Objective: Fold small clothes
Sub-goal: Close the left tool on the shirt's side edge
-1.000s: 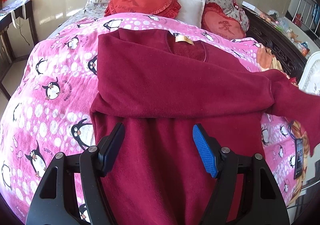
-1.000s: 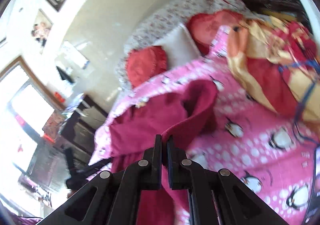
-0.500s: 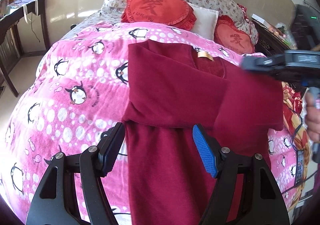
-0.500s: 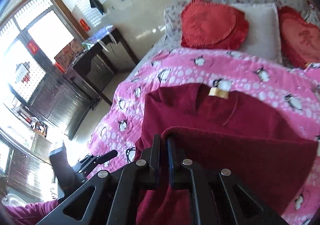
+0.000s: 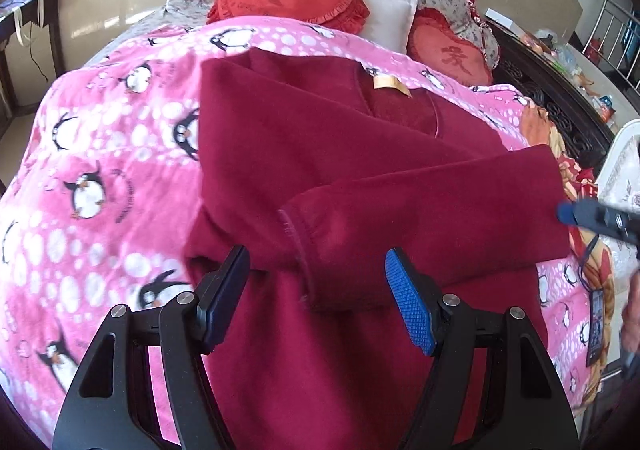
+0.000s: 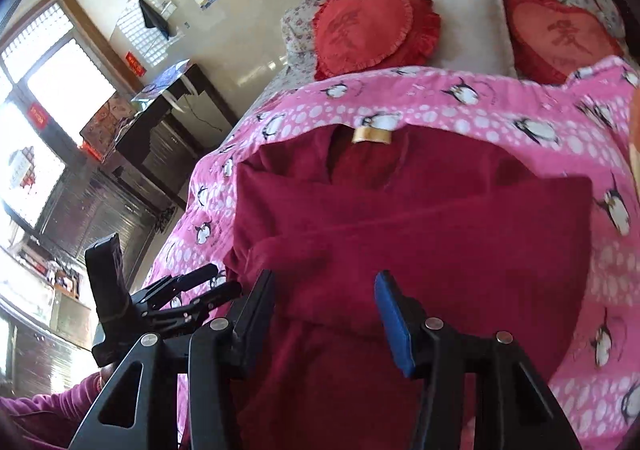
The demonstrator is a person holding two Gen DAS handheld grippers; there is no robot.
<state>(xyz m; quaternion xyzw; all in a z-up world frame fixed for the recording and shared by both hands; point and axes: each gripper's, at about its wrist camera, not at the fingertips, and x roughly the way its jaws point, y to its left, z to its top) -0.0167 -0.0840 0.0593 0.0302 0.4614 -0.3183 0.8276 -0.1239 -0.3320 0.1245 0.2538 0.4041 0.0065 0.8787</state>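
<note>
Both of your grippers stand open now, and nothing is between their pads. Your right gripper [image 6: 324,310], at the bottom centre of its own view, has just been opening: half a second ago it was closed on the sleeve [image 5: 420,217], and now its jaws stand moderately apart with the dark red cloth lying below them, not pinched. So the sleeve is released. In the left wrist view it lies flat across the body of the sweater [image 5: 320,137], from the right edge of the frame to the centre, with its cuff near your left gripper [image 5: 316,286]. That gripper is wide and empty at the bottom of its frame, above the lower part of the garment. The sweater rests on the pink penguin blanket [image 5: 100,169], collar and label toward the red cushions [image 6: 372,29] at the top. I judge that both sleeves are now folded in, so the next step is probably to fold the hem up toward the collar.
</note>
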